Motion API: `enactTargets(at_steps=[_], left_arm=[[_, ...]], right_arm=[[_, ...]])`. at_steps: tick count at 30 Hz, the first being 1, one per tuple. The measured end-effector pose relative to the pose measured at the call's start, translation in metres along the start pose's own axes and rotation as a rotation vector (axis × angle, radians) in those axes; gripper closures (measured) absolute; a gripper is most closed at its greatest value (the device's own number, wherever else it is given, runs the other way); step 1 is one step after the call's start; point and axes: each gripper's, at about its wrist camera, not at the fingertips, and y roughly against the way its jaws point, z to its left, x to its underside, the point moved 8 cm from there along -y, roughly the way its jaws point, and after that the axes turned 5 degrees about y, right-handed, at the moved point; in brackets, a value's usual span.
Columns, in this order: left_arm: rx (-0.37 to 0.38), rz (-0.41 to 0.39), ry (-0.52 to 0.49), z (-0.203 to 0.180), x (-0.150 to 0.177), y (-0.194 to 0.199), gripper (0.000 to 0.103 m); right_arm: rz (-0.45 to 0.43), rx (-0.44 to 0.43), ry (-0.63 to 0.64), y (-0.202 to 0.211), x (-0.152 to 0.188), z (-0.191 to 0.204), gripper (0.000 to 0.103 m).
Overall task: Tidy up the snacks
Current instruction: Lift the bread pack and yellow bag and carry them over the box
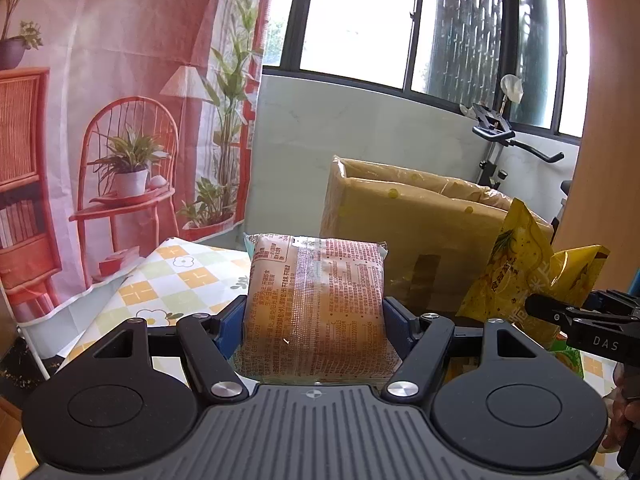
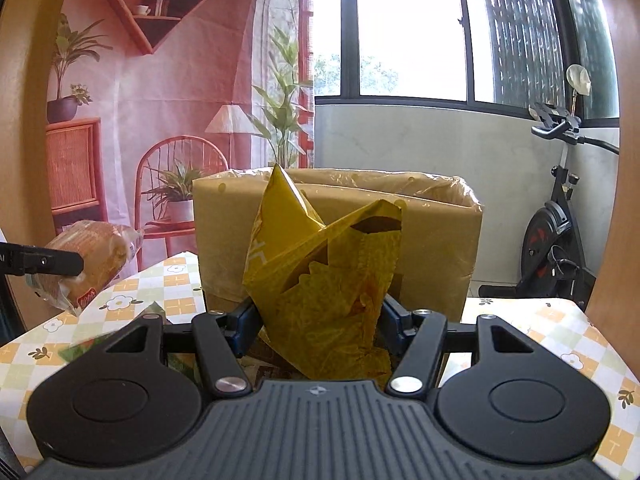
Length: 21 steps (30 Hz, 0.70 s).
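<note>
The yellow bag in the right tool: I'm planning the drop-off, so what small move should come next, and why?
Probably carry the yellow bag forward and up over the box, then release. The right tool is shut on it, held off the table, and the box stands open-topped just behind it. The left tool holds a bread pack, which could follow.

orange snack pkt (image 1: 316, 304): upright, held aloft | yellow chip bag (image 2: 324, 276): crumpled, before lined box (image 2: 436, 240)

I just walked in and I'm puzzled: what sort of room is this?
Likely a home balcony room turned into a filming corner: a printed backdrop of furniture hangs behind a table, beside big windows and an exercise bike.
</note>
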Motion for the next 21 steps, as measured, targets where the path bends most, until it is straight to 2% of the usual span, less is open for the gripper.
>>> enactTargets(at_steps=[10,13,21], left_arm=[[0.043,-0.036,-0.033,-0.019,-0.026,-0.005,0.030],[0.062,-0.049,-0.036,-0.027,-0.038,-0.008,0.030],[0.113,-0.103,-0.063,-0.054,-0.073,-0.017,0.030]], right_arm=[[-0.019,-0.007,-0.021,0.006,-0.017,-0.001,0.041],[-0.032,-0.017,-0.050,0.008,-0.031,-0.005,0.041],[-0.120,-0.013,-0.035,0.017,-0.081,-0.015,0.041]])
